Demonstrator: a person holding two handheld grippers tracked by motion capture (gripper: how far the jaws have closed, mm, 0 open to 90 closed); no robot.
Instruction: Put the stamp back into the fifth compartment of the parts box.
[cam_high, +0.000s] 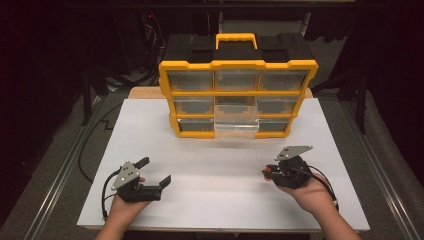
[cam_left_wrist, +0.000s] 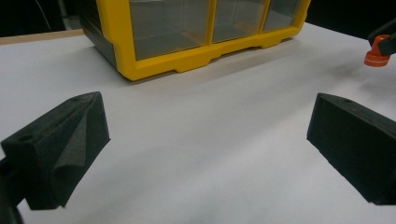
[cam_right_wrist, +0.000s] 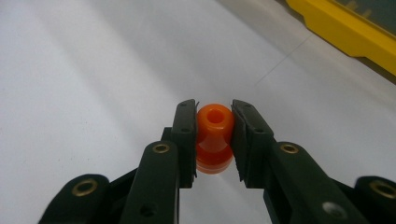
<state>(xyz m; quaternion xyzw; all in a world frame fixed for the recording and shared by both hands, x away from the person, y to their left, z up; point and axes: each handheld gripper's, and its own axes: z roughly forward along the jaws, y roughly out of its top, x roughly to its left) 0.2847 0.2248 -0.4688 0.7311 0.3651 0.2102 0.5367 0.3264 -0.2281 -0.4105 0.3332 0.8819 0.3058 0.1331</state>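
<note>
A yellow and black drawer cabinet (cam_high: 238, 97) stands at the back of the white table; its bottom-middle clear drawer (cam_high: 236, 124) is pulled out. My right gripper (cam_high: 268, 172) is at the front right, shut on a small orange plastic piece (cam_right_wrist: 214, 136) with a hole in its top; both pads press its sides. The orange piece (cam_left_wrist: 377, 55) also appears in the left gripper view at the far right edge. My left gripper (cam_high: 154, 171) rests at the front left, its jaws wide open over bare table with nothing between them.
The white table top (cam_high: 220, 165) lies between both grippers and the cabinet. The cabinet's yellow base (cam_left_wrist: 187, 65) is ahead of the left gripper. Dark floor, metal rails and cables surround the table.
</note>
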